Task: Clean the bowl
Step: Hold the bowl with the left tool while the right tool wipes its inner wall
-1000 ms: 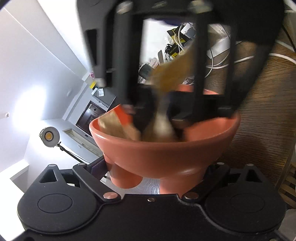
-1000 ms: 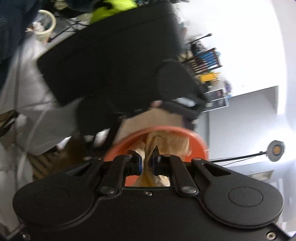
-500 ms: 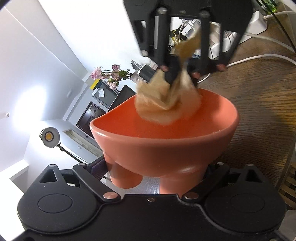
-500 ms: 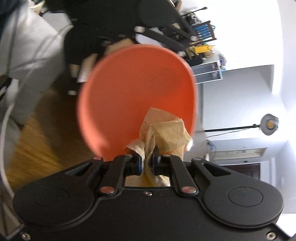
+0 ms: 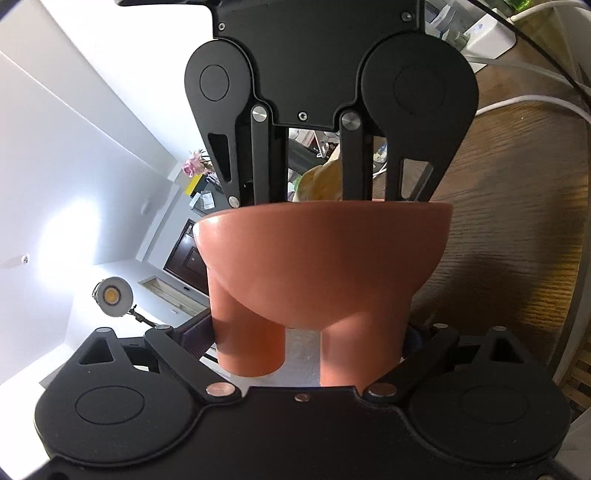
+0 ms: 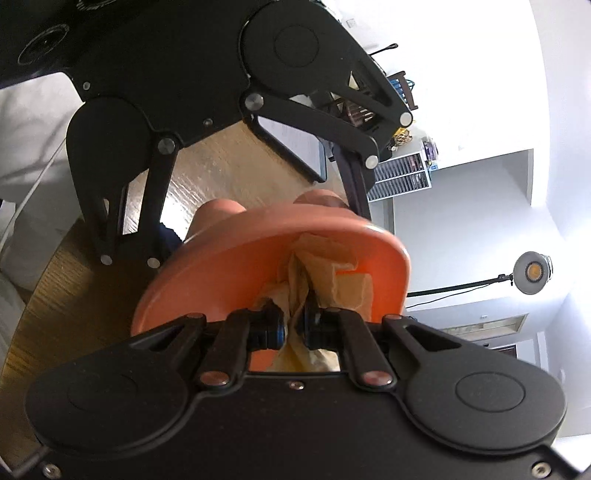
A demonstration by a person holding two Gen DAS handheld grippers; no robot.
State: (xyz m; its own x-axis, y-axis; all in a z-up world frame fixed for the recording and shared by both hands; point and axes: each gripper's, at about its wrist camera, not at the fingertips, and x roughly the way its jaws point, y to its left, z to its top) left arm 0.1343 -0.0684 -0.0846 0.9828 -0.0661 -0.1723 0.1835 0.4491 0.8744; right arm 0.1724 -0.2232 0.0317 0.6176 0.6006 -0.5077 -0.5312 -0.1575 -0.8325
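Observation:
An orange footed bowl (image 5: 325,258) fills the left wrist view from its underside. My left gripper (image 5: 306,334) is shut on its legs and holds it tilted in the air. My right gripper (image 5: 310,192) reaches over the rim from above, its fingertips hidden inside. A crumpled tan paper towel (image 5: 325,177) peeks out behind the rim. In the right wrist view my right gripper (image 6: 293,326) is shut on the paper towel (image 6: 332,284), which is pressed against the inside of the bowl (image 6: 221,273). The left gripper (image 6: 260,208) clamps the legs beyond it.
A round wooden table (image 5: 517,221) lies under the bowl, with white cables (image 5: 535,99) and a power strip (image 5: 487,33) at its far side. A lamp (image 5: 112,297) on a stand and a shelf unit (image 6: 402,173) stand farther off.
Half a second ago the paper towel was lifted at the rim. Now the right gripper has pushed it back inside, and the bowl has tipped so the left wrist view sees only its outside.

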